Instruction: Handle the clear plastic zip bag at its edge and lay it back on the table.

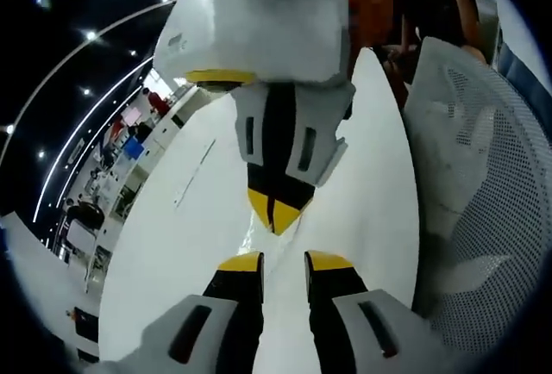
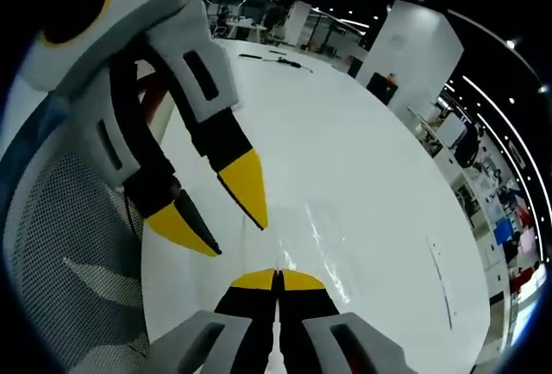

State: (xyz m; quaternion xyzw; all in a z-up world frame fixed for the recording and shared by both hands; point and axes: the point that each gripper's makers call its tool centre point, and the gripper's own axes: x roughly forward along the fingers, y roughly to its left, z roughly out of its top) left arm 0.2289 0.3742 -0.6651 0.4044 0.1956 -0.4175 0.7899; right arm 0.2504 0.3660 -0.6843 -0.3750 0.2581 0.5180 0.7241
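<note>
The clear plastic zip bag [image 2: 315,240] lies flat on the white table [image 2: 371,150] and shows only as faint glints just past my right gripper [image 2: 278,276]. That gripper's yellow tips are pressed together at the bag's near edge. In the left gripper view the right gripper [image 1: 274,226] comes down from above, tips shut, touching the table [image 1: 371,176] with a faint sheen of the bag [image 1: 252,238] beside it. My left gripper [image 1: 285,261] stands open, facing those tips from a short way off. It also enters the right gripper view as the left gripper [image 2: 239,239], hanging open above the bag's left side.
A white mesh chair back [image 1: 483,176] stands close beside the table's edge, also seen as the chair [image 2: 69,245]. Dark cables [image 2: 276,59] lie at the table's far end. A thin line [image 2: 440,279] marks the tabletop. People [image 1: 431,3] sit behind, in an open office.
</note>
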